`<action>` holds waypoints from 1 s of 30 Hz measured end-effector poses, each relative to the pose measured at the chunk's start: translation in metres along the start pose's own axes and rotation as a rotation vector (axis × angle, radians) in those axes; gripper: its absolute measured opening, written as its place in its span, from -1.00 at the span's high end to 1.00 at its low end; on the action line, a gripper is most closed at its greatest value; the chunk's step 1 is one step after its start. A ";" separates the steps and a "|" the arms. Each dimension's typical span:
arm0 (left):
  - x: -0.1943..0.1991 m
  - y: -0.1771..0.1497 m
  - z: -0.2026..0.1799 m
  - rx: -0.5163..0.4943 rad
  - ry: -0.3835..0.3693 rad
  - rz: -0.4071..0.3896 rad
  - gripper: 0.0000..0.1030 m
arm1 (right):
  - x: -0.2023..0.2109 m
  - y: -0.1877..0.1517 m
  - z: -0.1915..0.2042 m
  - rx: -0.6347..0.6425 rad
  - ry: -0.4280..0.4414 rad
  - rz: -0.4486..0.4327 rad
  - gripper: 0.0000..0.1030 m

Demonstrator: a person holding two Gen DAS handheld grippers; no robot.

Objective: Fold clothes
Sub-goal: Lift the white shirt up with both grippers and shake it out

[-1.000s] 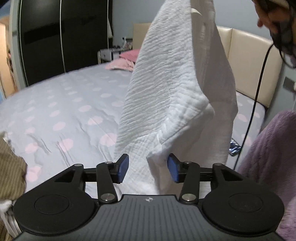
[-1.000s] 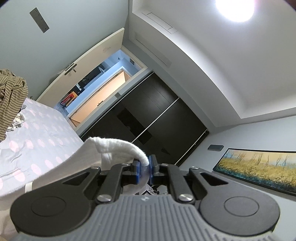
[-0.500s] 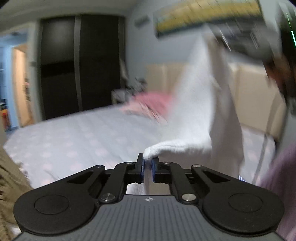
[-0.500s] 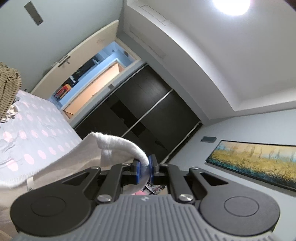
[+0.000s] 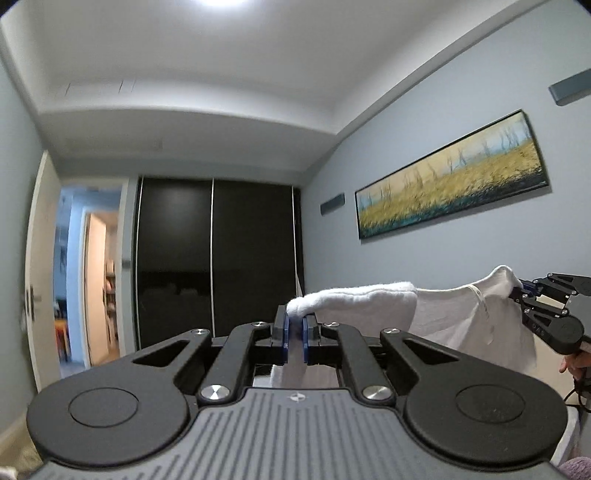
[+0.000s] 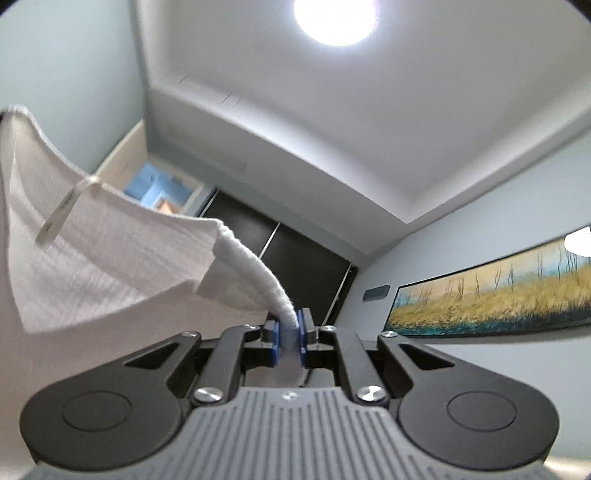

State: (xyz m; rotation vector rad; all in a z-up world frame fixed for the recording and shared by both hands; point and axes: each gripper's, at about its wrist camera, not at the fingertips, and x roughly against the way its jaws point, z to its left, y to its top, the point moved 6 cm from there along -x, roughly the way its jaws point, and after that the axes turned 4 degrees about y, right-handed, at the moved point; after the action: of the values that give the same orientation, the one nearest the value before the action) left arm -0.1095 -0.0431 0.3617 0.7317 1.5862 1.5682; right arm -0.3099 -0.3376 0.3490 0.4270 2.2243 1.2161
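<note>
A white crinkled garment (image 5: 439,314) is held up in the air, stretched between both grippers. My left gripper (image 5: 294,334) is shut on one corner of it, the cloth bulging over the blue pads. In the left wrist view the right gripper (image 5: 519,290) pinches the other top corner at far right. In the right wrist view my right gripper (image 6: 290,334) is shut on a thick rolled edge of the white garment (image 6: 92,251), which spreads to the left with a label loop (image 6: 62,206) hanging from it.
Both cameras tilt up at the ceiling and walls. A dark sliding wardrobe (image 5: 214,258) stands ahead, an open doorway (image 5: 88,273) to its left, a long landscape painting (image 5: 450,181) on the right wall. A hand (image 5: 574,363) shows under the right gripper. A ceiling lamp (image 6: 334,18) glares.
My left gripper closed on the garment's lower corner and lifted it, tilting up from the bed to the wall. The garment went from hanging down to stretched sideways between both grippers.
</note>
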 end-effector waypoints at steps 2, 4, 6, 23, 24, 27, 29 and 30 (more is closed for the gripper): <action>0.004 0.009 -0.005 0.000 -0.007 -0.018 0.91 | 0.011 0.013 -0.008 -0.038 0.000 -0.027 0.79; 0.002 0.012 -0.015 -0.011 -0.010 -0.047 0.91 | 0.023 0.024 -0.014 -0.060 -0.004 -0.062 0.79; 0.009 0.019 -0.021 -0.021 -0.007 -0.079 0.91 | 0.031 0.035 -0.018 -0.083 -0.009 -0.095 0.79; -0.138 -0.089 0.029 0.006 0.112 0.206 0.91 | -0.094 -0.067 0.060 -0.102 0.082 0.146 0.79; -0.158 -0.112 0.035 0.012 0.124 0.257 0.91 | -0.110 -0.088 0.073 -0.091 0.106 0.195 0.79; -0.213 -0.180 0.052 0.029 0.161 0.406 0.91 | -0.149 -0.148 0.111 -0.051 0.172 0.326 0.79; -0.245 -0.225 0.063 0.037 0.184 0.492 0.91 | -0.174 -0.192 0.138 -0.011 0.210 0.405 0.79; -0.262 -0.250 0.068 0.045 0.190 0.539 0.91 | -0.186 -0.215 0.151 0.008 0.233 0.443 0.79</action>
State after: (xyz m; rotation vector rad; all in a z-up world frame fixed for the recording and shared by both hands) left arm 0.1168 -0.2437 0.1517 1.1314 1.6477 2.0397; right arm -0.0726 -0.4493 0.1632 0.8541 2.4087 1.5479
